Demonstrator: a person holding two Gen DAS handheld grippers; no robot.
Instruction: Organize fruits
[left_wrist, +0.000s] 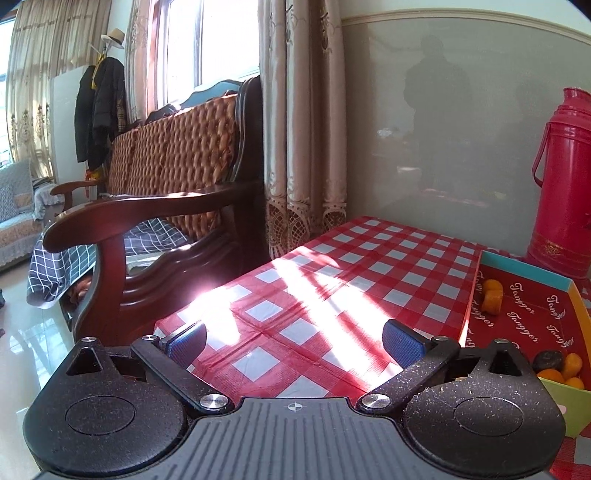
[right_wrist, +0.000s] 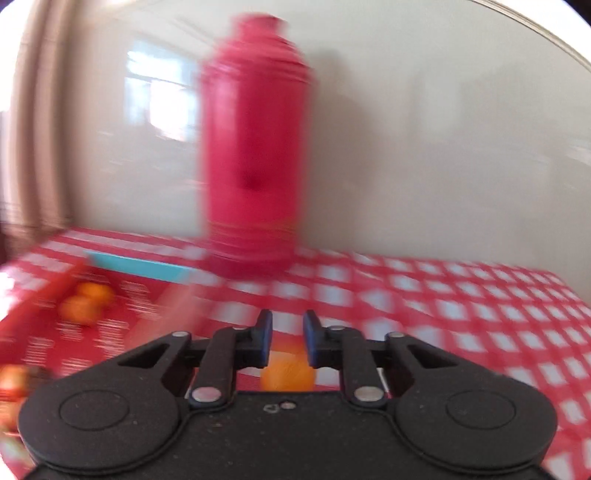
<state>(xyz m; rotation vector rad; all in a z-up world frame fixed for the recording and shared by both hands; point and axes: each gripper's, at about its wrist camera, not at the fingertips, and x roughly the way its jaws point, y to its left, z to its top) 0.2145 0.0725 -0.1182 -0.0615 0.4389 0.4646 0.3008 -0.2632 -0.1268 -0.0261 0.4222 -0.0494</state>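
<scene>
My left gripper (left_wrist: 293, 338) is open and empty, low over the checked tablecloth (left_wrist: 332, 280). To its right lies a red box lid (left_wrist: 528, 314) with two small oranges (left_wrist: 492, 295) in it. A green box (left_wrist: 570, 398) at the right edge holds several oranges and a dark fruit (left_wrist: 548, 360). In the blurred right wrist view, my right gripper (right_wrist: 287, 332) has its blue pads close together around a small orange (right_wrist: 288, 373). The red box lid (right_wrist: 110, 321) with two oranges (right_wrist: 86, 301) lies to its left.
A tall red thermos (left_wrist: 565, 177) stands at the back by the wall, also in the right wrist view (right_wrist: 256, 155). A wooden sofa (left_wrist: 166, 206) stands left of the table edge. Curtains (left_wrist: 303, 129) hang behind.
</scene>
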